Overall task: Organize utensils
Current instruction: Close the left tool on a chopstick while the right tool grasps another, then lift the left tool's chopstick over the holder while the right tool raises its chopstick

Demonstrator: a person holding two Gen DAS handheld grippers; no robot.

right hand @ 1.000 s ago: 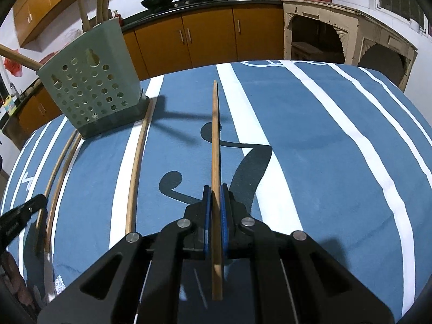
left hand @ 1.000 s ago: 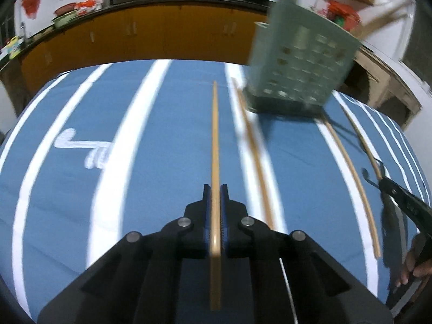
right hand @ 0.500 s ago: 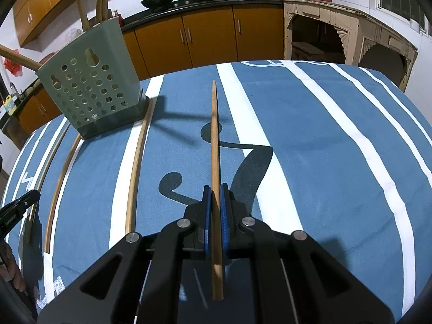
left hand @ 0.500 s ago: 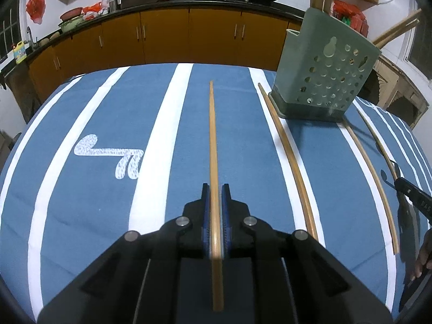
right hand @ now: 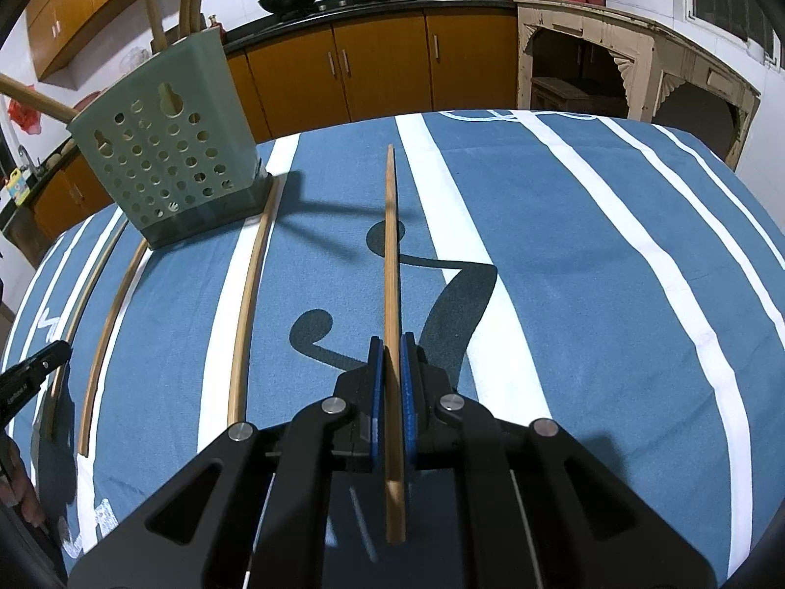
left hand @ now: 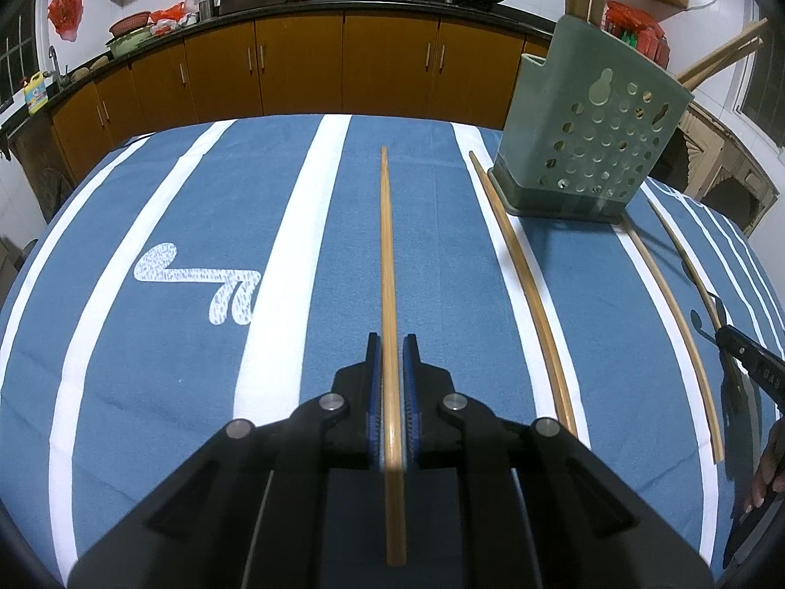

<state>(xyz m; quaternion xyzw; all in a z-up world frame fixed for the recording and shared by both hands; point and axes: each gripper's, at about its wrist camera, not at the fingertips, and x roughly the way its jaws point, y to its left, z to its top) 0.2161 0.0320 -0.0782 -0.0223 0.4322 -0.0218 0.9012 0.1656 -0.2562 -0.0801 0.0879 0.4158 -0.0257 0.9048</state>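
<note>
My left gripper [left hand: 391, 343] is shut on a long wooden chopstick [left hand: 387, 255] that points forward above the blue striped tablecloth [left hand: 171, 206]. My right gripper [right hand: 390, 346] is shut on another wooden chopstick [right hand: 390, 245], also held above the cloth. A green perforated utensil holder [left hand: 588, 142] stands at the far right in the left wrist view and at the far left in the right wrist view [right hand: 167, 167], with several chopsticks standing in it. Three loose chopsticks lie on the cloth beside the holder [left hand: 530, 294] [right hand: 248, 304].
The round table's edge [left hand: 44, 226] curves close on all sides. Wooden kitchen cabinets [left hand: 304, 73] with woks on the counter run behind it. A white carved cabinet [right hand: 613, 64] stands at the back right. The other gripper's tip shows at each frame's edge [left hand: 750, 363] [right hand: 34, 373].
The left gripper has swung with its chopstick, so the holder sits farther right and upright in its view. The right gripper has barely moved.
</note>
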